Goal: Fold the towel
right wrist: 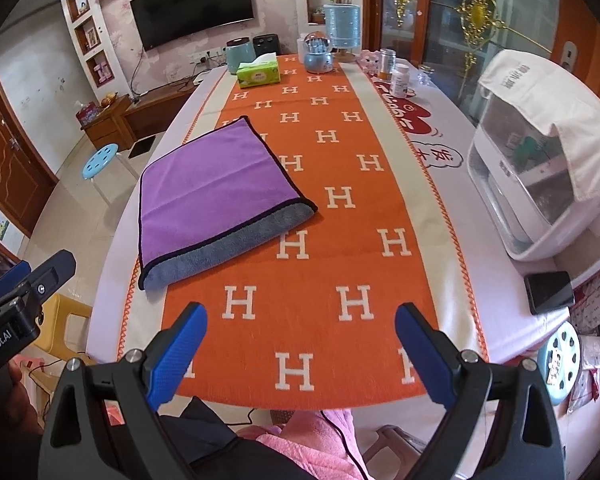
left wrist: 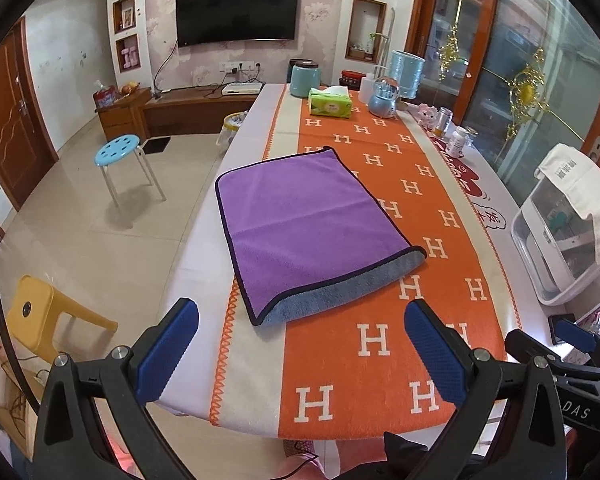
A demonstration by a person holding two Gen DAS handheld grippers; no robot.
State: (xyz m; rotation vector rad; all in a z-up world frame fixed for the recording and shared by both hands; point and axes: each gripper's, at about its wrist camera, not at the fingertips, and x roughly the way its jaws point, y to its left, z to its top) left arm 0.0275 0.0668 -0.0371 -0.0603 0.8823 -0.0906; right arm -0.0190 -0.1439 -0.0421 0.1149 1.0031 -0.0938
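Towel (left wrist: 308, 224), purple with a grey underside showing along its near edge, lies folded flat on the left part of the orange table runner (left wrist: 380, 360). Left gripper (left wrist: 300, 344) hovers near it, fingers wide and empty. Right gripper (right wrist: 300, 344) hangs over the runner's near end, fingers likewise wide, holding nothing.

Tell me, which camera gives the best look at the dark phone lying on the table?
The right wrist view: the phone lies whole and unobstructed near the table's right edge, beside the white container. In the left wrist view only a sliver of it shows, mostly hidden behind the right hand-held gripper.
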